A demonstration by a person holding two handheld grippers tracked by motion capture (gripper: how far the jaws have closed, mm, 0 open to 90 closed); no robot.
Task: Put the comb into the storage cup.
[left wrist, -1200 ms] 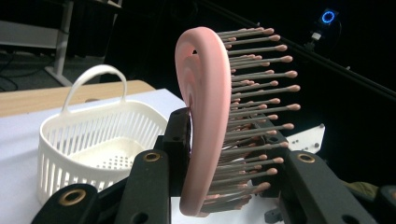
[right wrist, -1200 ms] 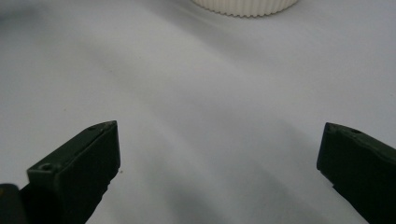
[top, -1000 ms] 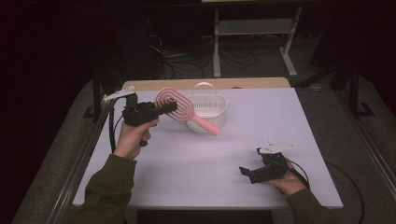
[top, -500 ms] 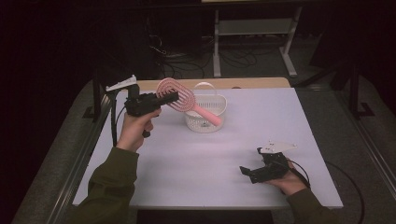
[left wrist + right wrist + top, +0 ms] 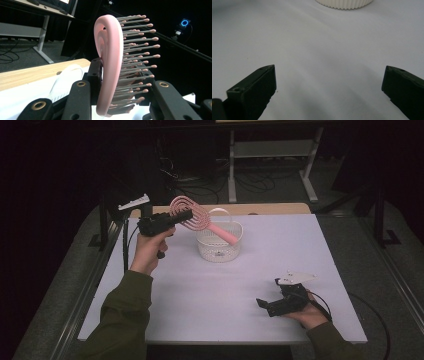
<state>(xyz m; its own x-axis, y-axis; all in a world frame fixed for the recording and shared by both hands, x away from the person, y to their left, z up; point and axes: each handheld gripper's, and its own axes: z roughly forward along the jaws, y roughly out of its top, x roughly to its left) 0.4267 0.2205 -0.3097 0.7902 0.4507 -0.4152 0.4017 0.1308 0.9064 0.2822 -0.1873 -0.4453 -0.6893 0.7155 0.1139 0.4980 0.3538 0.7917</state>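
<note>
Hairbrush [image 5: 197, 220], pink and one in number, was found clamped by its head between the jaws of the left gripper [image 5: 175, 218], held in the air above the table [image 5: 200, 290]. We noted in the left gripper view that the jaws pressed on both sides of the brush [image 5: 110, 72], the bristles pointing to that view's right. Its long axis ran from the gripper across and downward to the right in the high view, the handle end lying over the mouth of the white basket [image 5: 218, 251]; whether the handle touched the rim we could not tell. We judged that the coming move turned on this: the handle already pointed into the basket, so lowering along that axis would seat it. The left hand was much the nearer; the right gripper [image 5: 264, 304] rested on the table well apart, its jaws spread wide on nothing. We counted one brush, one basket, two grippers.
</note>
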